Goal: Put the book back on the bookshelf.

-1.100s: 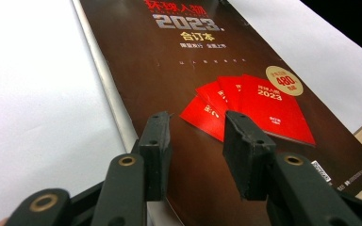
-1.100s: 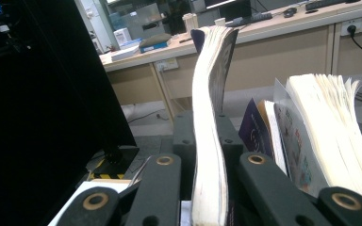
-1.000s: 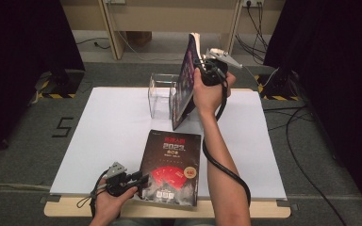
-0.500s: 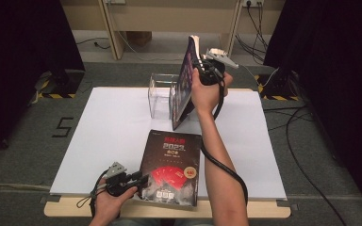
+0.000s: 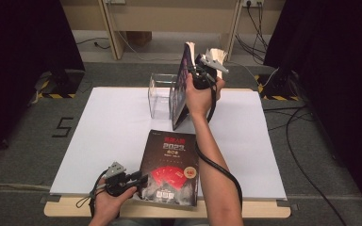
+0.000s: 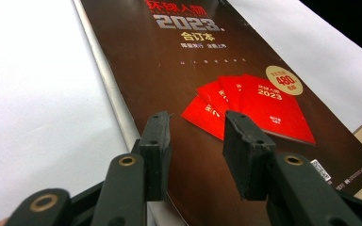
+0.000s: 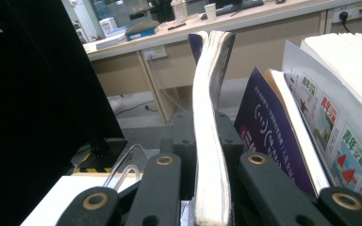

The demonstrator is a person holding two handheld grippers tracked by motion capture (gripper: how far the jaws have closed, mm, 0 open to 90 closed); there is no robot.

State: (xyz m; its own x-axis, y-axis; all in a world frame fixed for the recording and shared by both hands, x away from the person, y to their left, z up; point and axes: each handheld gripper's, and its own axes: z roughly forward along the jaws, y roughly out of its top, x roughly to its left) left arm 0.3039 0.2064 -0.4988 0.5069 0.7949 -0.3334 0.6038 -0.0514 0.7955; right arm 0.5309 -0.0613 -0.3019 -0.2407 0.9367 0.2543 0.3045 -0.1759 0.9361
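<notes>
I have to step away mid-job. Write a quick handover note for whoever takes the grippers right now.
Right gripper: shut on an upright book, held on edge above the table, beside the clear rack at the far side.
Left gripper: jaws apart, holding nothing, poised over the near left edge of the flat dark-covered book.
Done: other books already stand at the rack, seen in the right gripper view.
Left: probably seat the held book in the rack, then pick up the flat one.
</notes>
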